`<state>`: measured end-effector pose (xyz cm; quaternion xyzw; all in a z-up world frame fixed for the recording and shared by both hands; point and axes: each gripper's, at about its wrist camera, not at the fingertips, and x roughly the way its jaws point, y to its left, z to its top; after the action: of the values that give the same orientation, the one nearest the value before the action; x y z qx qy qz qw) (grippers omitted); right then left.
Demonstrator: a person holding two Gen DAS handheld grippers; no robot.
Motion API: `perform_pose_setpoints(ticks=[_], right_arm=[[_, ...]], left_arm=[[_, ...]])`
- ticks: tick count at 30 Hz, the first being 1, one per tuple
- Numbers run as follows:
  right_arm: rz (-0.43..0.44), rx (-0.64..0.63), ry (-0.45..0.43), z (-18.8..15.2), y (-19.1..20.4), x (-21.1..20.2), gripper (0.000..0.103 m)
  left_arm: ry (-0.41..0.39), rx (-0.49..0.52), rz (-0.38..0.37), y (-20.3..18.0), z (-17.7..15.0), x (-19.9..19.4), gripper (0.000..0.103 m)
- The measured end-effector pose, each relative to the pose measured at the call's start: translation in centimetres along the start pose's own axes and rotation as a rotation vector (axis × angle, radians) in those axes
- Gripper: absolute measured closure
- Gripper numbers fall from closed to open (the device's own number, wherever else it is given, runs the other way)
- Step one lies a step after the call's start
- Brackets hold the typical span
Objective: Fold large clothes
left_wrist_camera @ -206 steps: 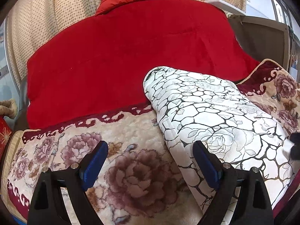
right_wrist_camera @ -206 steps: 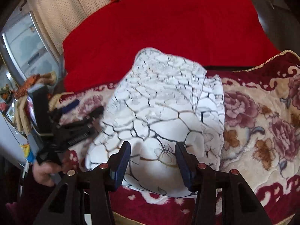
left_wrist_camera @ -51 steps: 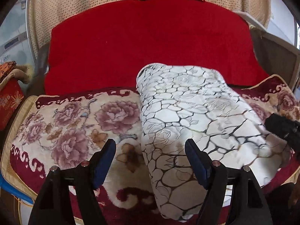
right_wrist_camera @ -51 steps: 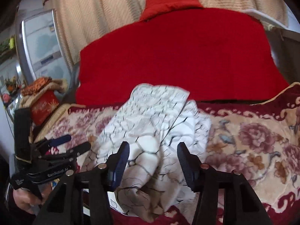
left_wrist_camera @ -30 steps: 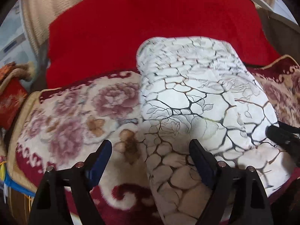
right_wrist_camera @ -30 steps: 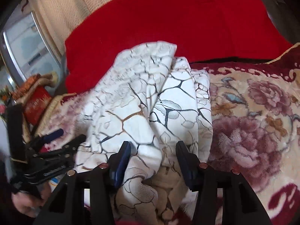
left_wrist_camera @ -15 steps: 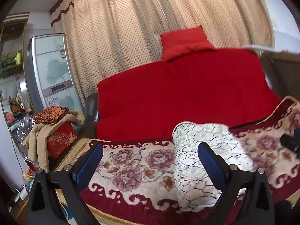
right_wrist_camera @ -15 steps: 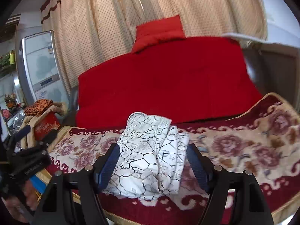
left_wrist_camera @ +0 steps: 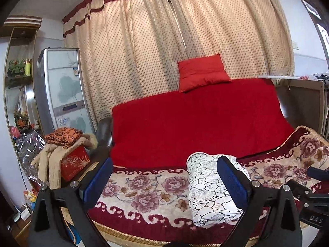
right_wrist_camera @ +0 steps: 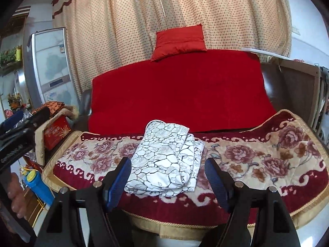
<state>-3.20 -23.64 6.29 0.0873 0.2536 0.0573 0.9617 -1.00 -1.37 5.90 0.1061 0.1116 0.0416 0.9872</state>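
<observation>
A white garment with a dark crackle print lies folded in a compact stack on the sofa's floral seat cover; it also shows in the left wrist view. My left gripper is open and empty, held back from the sofa's front edge. My right gripper is open and empty, also back from the sofa, with the folded garment seen between its fingers. The right gripper's black body shows at the right edge of the left wrist view.
The sofa back is draped in a red blanket with a red cushion on top. A fridge stands at the left. A red box with clothes piled on it sits beside the sofa. A blue bottle stands on the floor.
Both grippers have pulled up and back from the folded garment, which stays on the seat. The views went from close on the cloth to the whole sofa.
</observation>
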Motion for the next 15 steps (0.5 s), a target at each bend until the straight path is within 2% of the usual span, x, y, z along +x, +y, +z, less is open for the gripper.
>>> perform_pose_setpoints(ticks=[7,15], right_arm=[[0.008,0.007,-0.007,0.1,1.3,-0.5,0.026],[-0.056,0.014,-0.076,0.5,2.8,-1.5,0.026]], left_arm=[[-0.012,-0.014,0.007,0.7,0.2,-1.4,0.002],[-0.025,-0.018,0.007,1.4,-0.1,-2.3,0.002]])
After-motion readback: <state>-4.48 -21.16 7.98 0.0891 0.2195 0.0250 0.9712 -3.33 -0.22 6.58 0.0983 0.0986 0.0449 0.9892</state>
